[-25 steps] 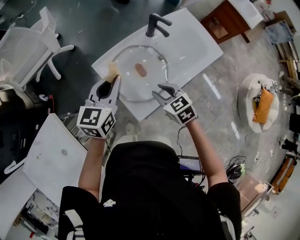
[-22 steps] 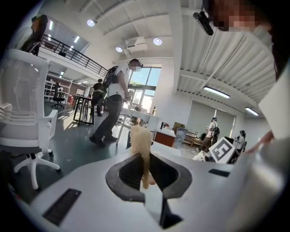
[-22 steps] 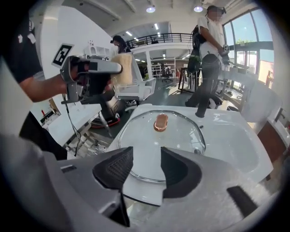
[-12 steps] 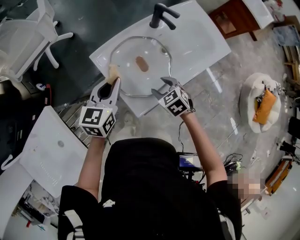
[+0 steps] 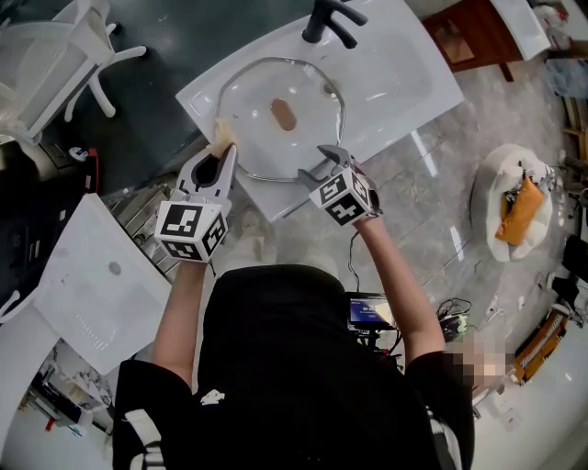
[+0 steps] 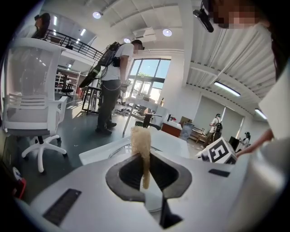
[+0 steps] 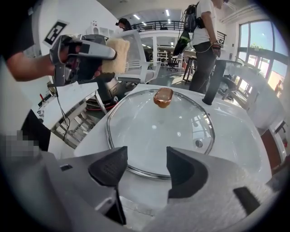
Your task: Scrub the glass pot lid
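While the left claw (image 5: 223, 154) pinches a sponge (image 5: 220, 134) for scrubbing, the right claw (image 7: 146, 166), whose empty jaws have just been opening wide, hangs over the glass lid (image 7: 158, 124), probably to steady it.

The clear glass pot lid (image 5: 257, 142) has a brown knob (image 5: 284, 115); tan sponge (image 5: 221, 136), white basin (image 5: 395, 83), black tap (image 5: 331, 20).

Clear above the round metal-rimmed glass pot lid (image 5: 262, 151), except its brown oval knob (image 5: 284, 115) mid-surface; blocked beyond by the black curved tap (image 5: 331, 18).
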